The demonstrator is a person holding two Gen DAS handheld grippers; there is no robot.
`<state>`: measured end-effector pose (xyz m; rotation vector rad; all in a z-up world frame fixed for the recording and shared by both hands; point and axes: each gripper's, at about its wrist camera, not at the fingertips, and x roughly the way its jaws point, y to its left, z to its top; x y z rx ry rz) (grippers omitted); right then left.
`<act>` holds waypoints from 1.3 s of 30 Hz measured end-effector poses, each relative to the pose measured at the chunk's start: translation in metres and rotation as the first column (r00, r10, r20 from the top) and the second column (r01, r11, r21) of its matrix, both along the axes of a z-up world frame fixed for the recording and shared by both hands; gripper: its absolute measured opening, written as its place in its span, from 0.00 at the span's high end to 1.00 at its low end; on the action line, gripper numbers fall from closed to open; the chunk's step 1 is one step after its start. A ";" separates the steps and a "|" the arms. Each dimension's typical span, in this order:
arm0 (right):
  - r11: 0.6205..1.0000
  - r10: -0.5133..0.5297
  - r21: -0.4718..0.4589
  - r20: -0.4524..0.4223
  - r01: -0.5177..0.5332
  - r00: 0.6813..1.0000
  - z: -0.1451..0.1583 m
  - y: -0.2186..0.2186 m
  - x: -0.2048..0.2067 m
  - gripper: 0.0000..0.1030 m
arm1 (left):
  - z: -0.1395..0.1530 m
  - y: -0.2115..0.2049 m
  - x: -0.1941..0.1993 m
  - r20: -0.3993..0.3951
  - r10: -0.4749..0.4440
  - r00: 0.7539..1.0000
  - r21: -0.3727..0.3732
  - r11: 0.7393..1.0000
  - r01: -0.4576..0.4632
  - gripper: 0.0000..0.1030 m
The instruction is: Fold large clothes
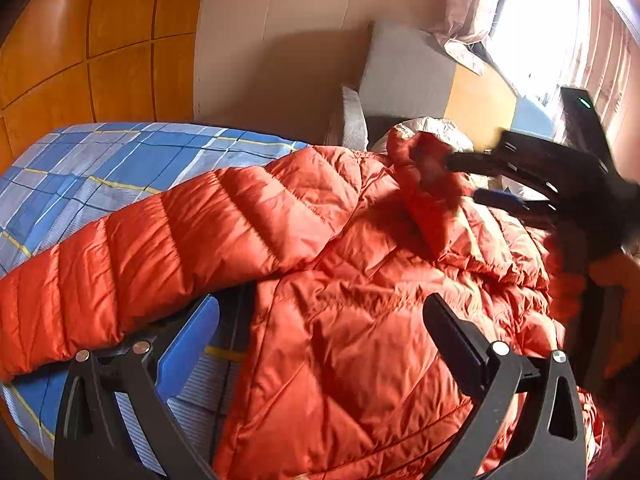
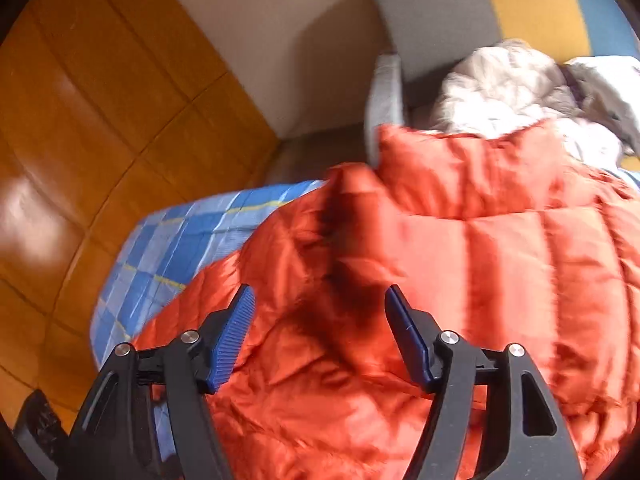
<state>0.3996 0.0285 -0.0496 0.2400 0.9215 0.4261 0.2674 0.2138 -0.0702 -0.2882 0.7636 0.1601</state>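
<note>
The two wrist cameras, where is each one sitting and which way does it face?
Left wrist: on the left gripper, over the orange down jacket, facing its collar and the window; own open fingers show, plus the right gripper.
Right wrist: on the right gripper, low over the jacket, facing the wall corner; own open fingers show.
Shared: jacket, plaid bedsheet, grey chair.

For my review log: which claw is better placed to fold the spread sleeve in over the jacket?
Probably the left claw: it hangs open beside the outstretched sleeve of the orange jacket. The right claw, also open, sits over the far collar area.
</note>
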 end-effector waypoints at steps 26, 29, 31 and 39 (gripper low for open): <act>0.908 -0.376 -0.187 0.031 0.375 0.926 -0.016 -0.194 -0.020 0.35 | -0.007 -0.009 0.154 0.015 -0.171 0.985 -0.165 0.971 0.171 0.36; 0.899 -0.392 -0.201 0.030 0.390 0.919 -0.019 -0.201 -0.018 0.35 | -0.015 -0.010 0.167 0.007 -0.224 0.975 -0.204 0.954 0.220 0.64; 0.896 -0.398 -0.206 0.023 0.394 0.917 -0.021 -0.204 -0.016 0.35 | -0.018 -0.012 0.169 0.007 -0.254 0.967 -0.206 0.946 0.250 0.87; 0.896 -0.379 -0.246 0.013 0.370 0.925 -0.041 -0.195 -0.011 0.35 | -0.025 0.001 0.146 0.010 -0.216 0.976 -0.216 0.953 0.213 0.98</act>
